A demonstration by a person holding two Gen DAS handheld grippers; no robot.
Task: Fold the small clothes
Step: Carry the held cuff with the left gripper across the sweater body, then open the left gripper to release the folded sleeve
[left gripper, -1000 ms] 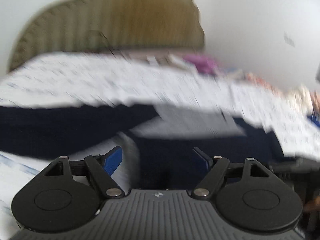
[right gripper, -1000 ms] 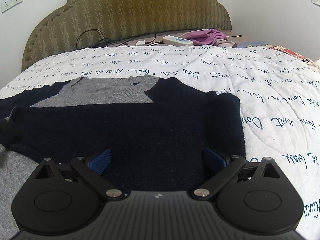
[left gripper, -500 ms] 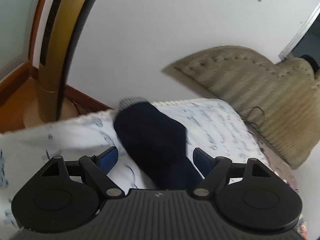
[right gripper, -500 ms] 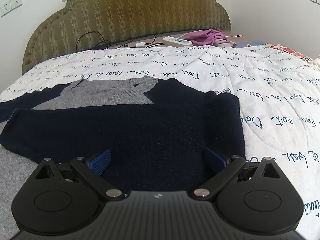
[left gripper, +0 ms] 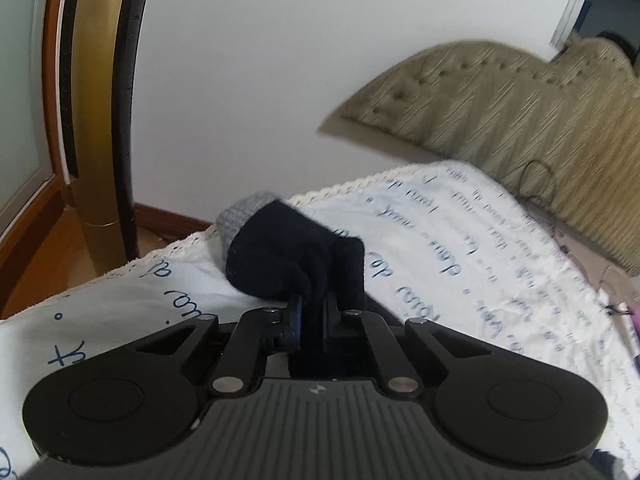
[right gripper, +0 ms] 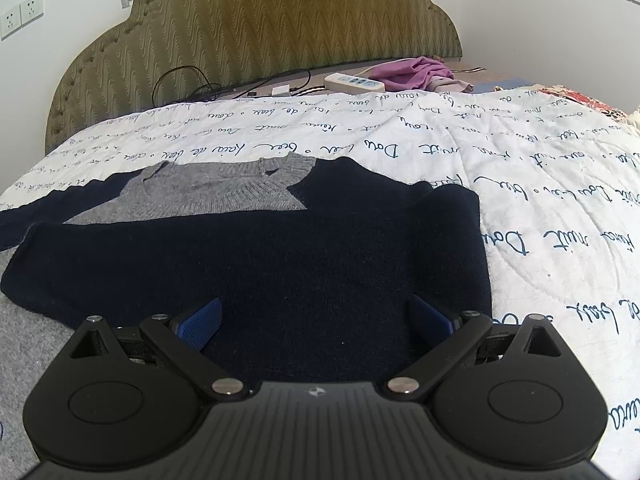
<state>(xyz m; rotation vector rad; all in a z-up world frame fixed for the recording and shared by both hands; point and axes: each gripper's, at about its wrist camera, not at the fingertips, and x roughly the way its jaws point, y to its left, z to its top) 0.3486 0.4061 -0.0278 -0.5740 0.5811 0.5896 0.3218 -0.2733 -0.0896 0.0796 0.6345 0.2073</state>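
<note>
- The navy sweater [right gripper: 280, 264] lies flat on the bed, grey ribbed collar [right gripper: 224, 188] toward the headboard, one sleeve folded across the chest.
- Over at the bed's edge, the other sleeve [left gripper: 292, 256] is bunched up, its grey cuff [left gripper: 244, 216] poking out by the quilt's trim.
- The left gripper [left gripper: 312, 312] has clamped down on that sleeve: blue pads nearly together, dark knit pinched between them.
- The right gripper [right gripper: 316, 320] hangs low over the sweater's lower body, its blue fingers [right gripper: 200, 322] spread wide, nothing between them.
- Writing now: the white quilt [right gripper: 520, 184] is covered in dark blue cursive script, repeated in rows. From the right wrist view it reads upside down; something like "nuit" and "Dou" shows, but I can't make out whole phrases.
- A small logo mark sits on each gripper's ribbed housing; too small to read as a brand.
- Further out, the olive padded headboard [right gripper: 256, 24] with a zigzag weave stands behind the bed.
- Along its base: a loop of black cable [right gripper: 180, 80], a white power strip [right gripper: 354, 82] and a crumpled purple cloth [right gripper: 416, 72].
- Wall sockets [right gripper: 20, 16] sit on the white wall beside the headboard.
- A patterned red fabric [right gripper: 580, 102] peeks in at the far side of the bed.
- In the left wrist view, a gold and black curved post [left gripper: 104, 120] rises from the wooden floor [left gripper: 44, 256] just past the bed's edge.
</note>
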